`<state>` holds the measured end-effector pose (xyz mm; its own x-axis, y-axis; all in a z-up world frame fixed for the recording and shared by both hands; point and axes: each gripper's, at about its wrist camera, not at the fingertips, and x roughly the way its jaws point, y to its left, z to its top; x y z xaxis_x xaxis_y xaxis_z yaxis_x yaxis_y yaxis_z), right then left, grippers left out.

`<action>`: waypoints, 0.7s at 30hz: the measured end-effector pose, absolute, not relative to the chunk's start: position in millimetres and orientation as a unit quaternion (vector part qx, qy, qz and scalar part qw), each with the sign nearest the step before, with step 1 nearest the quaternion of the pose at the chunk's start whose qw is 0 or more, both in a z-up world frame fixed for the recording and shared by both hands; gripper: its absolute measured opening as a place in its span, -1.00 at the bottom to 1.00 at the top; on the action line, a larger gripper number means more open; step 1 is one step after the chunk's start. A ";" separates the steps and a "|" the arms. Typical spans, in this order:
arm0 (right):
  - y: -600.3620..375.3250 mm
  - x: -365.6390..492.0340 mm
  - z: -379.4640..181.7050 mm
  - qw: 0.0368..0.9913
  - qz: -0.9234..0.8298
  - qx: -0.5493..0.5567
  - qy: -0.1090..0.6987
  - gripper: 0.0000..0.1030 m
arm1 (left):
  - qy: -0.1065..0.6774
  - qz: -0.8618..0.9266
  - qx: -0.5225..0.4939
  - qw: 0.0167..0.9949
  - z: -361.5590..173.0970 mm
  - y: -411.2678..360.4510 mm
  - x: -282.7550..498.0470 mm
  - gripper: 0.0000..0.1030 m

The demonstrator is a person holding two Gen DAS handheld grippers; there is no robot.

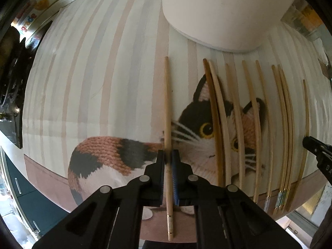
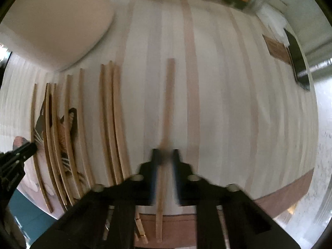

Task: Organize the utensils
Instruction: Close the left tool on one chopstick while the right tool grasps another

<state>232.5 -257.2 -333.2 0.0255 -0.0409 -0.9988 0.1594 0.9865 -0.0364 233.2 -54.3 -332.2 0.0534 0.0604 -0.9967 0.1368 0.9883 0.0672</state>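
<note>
1. At the lower centre of the left wrist view, the left gripper point(image 1: 168, 155) is clamped on a single bamboo chopstick point(image 1: 167, 108), whose long axis runs straight up the frame along the fingers.
2. To its right lies a row of loose chopsticks point(image 1: 257, 128), all roughly parallel to it, below a white cylindrical container point(image 1: 217, 10) at the top.
3. They rest on a striped tablecloth with a calico cat print point(image 1: 116, 151); the other gripper's tip shows at the right edge.
4. In the blurred right wrist view, the right gripper point(image 2: 165, 155) holds another chopstick point(image 2: 168, 103), also pointing up-frame, apart from the row at left.
5. The container point(image 2: 56, 20) sits upper left, so it looks nearer the left gripper.
</note>
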 end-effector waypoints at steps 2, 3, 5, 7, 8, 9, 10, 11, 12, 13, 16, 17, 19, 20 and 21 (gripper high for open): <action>-259.1 228.2 -332.6 0.709 -0.073 0.050 0.700 -0.85 | 0.687 -0.028 0.077 0.722 -331.2 -51.8 225.2 -0.91; -260.0 225.1 -332.6 0.706 -0.072 0.054 0.703 -0.85 | 0.687 -0.029 0.078 0.722 -332.2 -52.3 222.1 -0.91; -264.2 214.8 -329.9 0.701 -0.069 0.060 0.707 -0.85 | 0.686 -0.030 0.080 0.722 -333.5 -52.7 215.8 -0.91; -264.2 202.9 -328.2 0.698 -0.068 0.067 0.710 -0.85 | 0.685 -0.030 0.080 0.724 -335.7 -53.9 212.1 -0.91; -264.4 198.5 -327.3 0.696 -0.068 0.070 0.712 -0.85 | 0.685 -0.029 0.079 0.723 -335.8 -54.4 210.8 -0.91; -265.2 193.2 -326.4 0.694 -0.068 0.074 0.713 -0.85 | 0.686 -0.029 0.079 0.723 -334.3 -53.3 210.8 -0.91; -265.7 183.2 -324.1 0.694 -0.068 0.075 0.713 -0.85 | 0.687 -0.028 0.081 0.722 -335.0 -54.2 209.9 -0.91; -266.0 178.1 -322.6 0.695 -0.069 0.072 0.712 -0.85 | 0.688 -0.028 0.081 0.721 -332.0 -51.4 213.2 -0.90; -266.5 174.4 -321.9 0.695 -0.069 0.071 0.712 -0.85 | 0.689 -0.028 0.081 0.720 -332.4 -51.3 212.7 -0.90; -264.8 173.8 -322.5 0.695 -0.069 0.069 0.713 -0.85 | 0.691 -0.028 0.080 0.718 -332.1 -50.2 210.9 -0.90; -260.5 171.8 -329.7 0.689 -0.071 0.084 0.716 -0.85 | 0.695 -0.026 0.075 0.714 -333.4 -47.2 222.7 -0.87; -272.6 187.4 -332.1 0.686 -0.072 0.087 0.718 -0.85 | 0.696 -0.023 0.074 0.714 -334.8 -47.0 227.3 -0.83; -281.4 190.6 -333.6 0.678 -0.075 0.098 0.724 -0.84 | 0.696 -0.017 0.078 0.714 -333.0 -47.6 235.0 -0.73; -288.8 194.4 -332.5 0.676 -0.076 0.099 0.726 -0.84 | 0.694 -0.014 0.080 0.715 -332.7 -48.2 238.5 -0.68; -291.1 196.1 -332.1 0.676 -0.079 0.097 0.726 -0.84 | 0.692 -0.012 0.081 0.717 -332.6 -48.5 241.8 -0.67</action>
